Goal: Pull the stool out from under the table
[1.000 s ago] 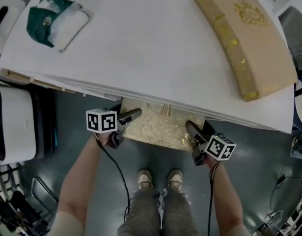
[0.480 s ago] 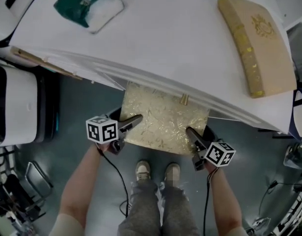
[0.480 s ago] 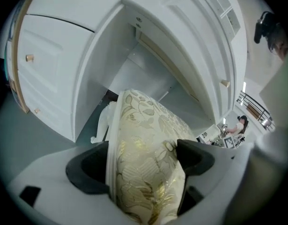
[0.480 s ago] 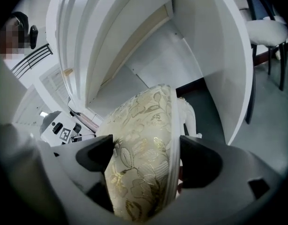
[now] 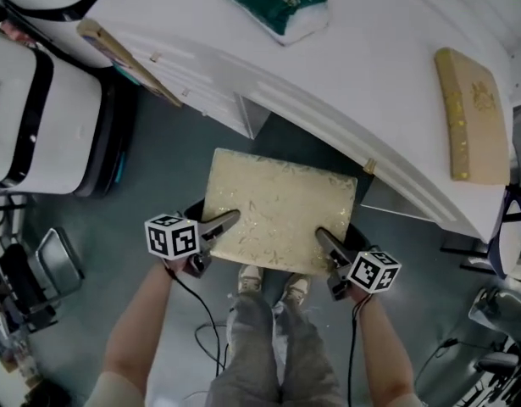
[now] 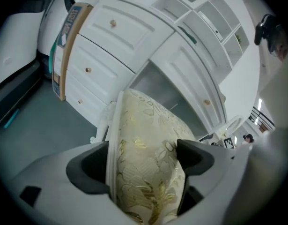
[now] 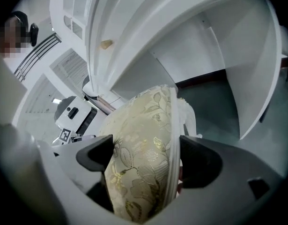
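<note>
While the left gripper [image 5: 229, 221] and right gripper [image 5: 321, 236] are squeezing the soft gold-flowered square stool [image 5: 281, 206] tight, both should be pulling evenly, away from the white table [image 5: 362, 75].

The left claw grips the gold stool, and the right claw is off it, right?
No: the right claw is shut on the stool too, as the right gripper view shows. The left claw does grip it.
</note>
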### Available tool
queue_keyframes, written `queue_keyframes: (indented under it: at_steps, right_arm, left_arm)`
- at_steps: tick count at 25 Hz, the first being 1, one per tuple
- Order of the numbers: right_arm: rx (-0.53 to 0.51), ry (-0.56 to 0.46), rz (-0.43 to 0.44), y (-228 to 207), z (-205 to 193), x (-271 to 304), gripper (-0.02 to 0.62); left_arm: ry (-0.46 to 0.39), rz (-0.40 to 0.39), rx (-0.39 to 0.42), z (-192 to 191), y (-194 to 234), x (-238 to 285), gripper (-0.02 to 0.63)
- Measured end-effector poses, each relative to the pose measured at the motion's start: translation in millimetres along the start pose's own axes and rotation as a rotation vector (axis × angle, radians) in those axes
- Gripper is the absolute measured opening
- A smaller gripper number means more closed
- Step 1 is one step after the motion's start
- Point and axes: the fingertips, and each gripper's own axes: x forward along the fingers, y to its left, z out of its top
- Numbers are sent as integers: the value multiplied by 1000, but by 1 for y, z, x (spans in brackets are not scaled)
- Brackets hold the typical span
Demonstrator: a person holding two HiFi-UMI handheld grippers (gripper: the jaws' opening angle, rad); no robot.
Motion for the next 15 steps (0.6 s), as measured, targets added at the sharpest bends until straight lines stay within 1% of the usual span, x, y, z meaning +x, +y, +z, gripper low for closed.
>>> queue_keyframes:
  at_steps: [7,11,15]
  right_arm:
    - [-114,132,91,81,-13,24,446]
    - [-166,180,130,125,-28,43,446]
    - [-232,257,181,170,-46,65,446]
  left_arm:
    - [-129,86,-129,-24,27,-99,464]
    - [-196,117,-171,-35,45,-150,463]
    - [-278,172,-228,-53,64,-203,463]
